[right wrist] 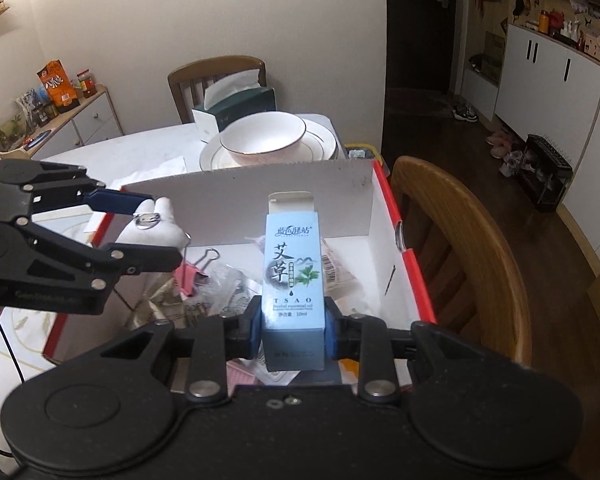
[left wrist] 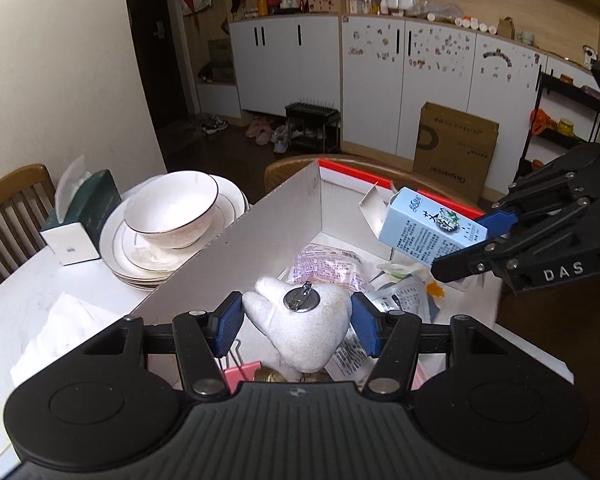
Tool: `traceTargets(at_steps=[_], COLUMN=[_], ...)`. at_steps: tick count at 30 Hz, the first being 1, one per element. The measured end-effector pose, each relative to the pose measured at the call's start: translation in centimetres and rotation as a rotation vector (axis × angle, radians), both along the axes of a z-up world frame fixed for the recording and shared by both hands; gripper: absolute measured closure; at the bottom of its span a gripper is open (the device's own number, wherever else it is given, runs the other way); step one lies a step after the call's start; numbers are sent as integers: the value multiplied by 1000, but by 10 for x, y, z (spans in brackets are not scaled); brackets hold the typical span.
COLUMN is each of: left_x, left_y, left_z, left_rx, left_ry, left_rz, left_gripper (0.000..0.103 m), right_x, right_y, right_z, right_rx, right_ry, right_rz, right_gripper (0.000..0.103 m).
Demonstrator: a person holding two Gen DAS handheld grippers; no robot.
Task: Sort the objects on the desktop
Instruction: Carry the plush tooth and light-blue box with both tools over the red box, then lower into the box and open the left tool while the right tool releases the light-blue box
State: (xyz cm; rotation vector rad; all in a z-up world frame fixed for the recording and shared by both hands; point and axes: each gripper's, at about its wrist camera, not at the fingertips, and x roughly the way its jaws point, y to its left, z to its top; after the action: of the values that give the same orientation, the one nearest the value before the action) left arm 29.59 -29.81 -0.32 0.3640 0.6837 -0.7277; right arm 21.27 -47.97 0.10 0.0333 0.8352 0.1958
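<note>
Off to my left on the white table (left wrist: pixel 16 312): a stack of white plates (left wrist: pixel 140 256) with a gold-rimmed bowl (left wrist: pixel 172 212) on top, and a dark green tissue box (left wrist: pixel 80 220) just beside it. Wooden chairs: one (right wrist: pixel 216 76) behind the tissue box, one (right wrist: pixel 460 248) at the table's right side. Across the room, white cabinets (left wrist: pixel 380 80), shoes (left wrist: pixel 260 130) on the dark floor, a cardboard box (left wrist: pixel 456 148) leaning upright.

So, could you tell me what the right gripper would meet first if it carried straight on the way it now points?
Probably the clutter in the red-edged box: the right gripper, clamping the blue carton, points down into it, toward the wrapped packets beyond the carton. Depth is unclear.
</note>
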Motion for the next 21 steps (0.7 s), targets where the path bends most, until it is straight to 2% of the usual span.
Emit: traceTargets(at_steps=[8,21], left_x=[33,56], left_y=[-19,-33], left_z=[-21,-46], left_rx=[63,138], left_ry=[58,125], left_rz=[16,2], left_gripper=[45,45], right_x=[18,30], right_y=[-6,-6], right_z=[-13,-32], right_rx=[-2,1], right_ry=[37,82], right_rz=[13,35], right_gripper=[75,75])
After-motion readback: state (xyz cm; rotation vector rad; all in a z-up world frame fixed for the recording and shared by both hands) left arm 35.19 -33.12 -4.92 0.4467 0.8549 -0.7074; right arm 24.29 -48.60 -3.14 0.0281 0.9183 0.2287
